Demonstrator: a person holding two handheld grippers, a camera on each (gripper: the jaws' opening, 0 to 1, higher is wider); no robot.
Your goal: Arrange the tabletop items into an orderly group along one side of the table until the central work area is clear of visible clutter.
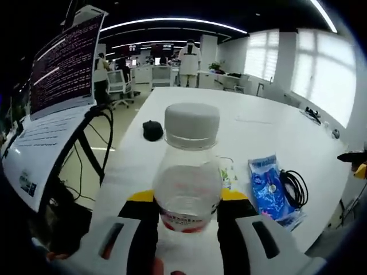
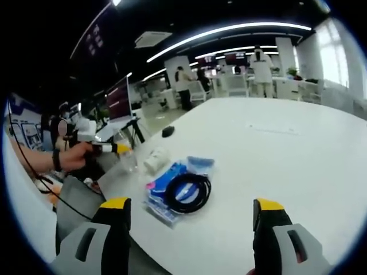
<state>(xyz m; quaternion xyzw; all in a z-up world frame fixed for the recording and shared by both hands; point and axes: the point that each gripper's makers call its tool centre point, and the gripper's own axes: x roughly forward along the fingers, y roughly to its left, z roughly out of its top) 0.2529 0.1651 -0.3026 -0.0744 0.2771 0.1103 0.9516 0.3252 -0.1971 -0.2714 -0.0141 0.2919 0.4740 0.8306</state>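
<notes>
- Left gripper (image 1: 187,215) is clamped on the clear plastic bottle with a grey cap (image 1: 188,172), jaws pinching the lower body at the label so it stays upright, near the left edge of the white tabletop (image 1: 269,134).
- Right gripper (image 2: 190,220) has jaws wide apart with nothing between them, near the tabletop's near edge.
- Blue plastic packets (image 2: 166,186) and coiled black cable (image 2: 186,193) already cluster by the left edge; cable lies on the packets.
- Small black round object (image 1: 152,130) sits farther along the same edge.
- Centre looks mostly bare; bottle likely joins the cluster.
</notes>
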